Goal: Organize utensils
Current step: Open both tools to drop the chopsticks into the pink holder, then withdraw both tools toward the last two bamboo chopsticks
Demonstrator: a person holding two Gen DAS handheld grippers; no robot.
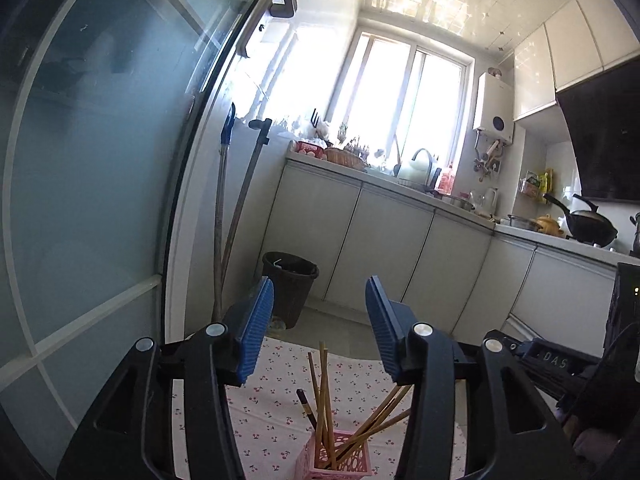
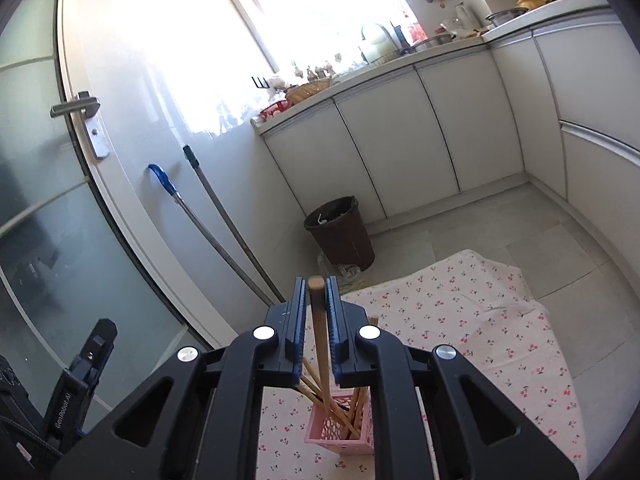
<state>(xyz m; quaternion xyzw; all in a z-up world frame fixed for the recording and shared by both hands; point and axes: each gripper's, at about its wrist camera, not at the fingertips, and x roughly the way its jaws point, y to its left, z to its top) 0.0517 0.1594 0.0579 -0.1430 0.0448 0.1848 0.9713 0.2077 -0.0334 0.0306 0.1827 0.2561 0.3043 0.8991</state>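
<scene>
From my left wrist camera, the left gripper (image 1: 320, 320) has its blue pads standing well apart with nothing between them, so it is released. Below it sits the pink holder (image 1: 332, 458) on the cherry-print cloth (image 1: 280, 380), with several wooden chopsticks (image 1: 323, 400) leaning inside, some tipped right, plus one darker stick. Beyond are a dark bin (image 1: 290, 284), two mop handles (image 1: 228, 216) against the wall and a counter (image 1: 400, 188) under the bright window.

From my right wrist camera, the right gripper (image 2: 318, 320) has one chopstick (image 2: 320, 344) standing upright between its pads, its lower end down in the pink holder. The jaws sit narrowly apart, with a slim gap on either side of the stick, so I read it as let go rather than clenched
</scene>
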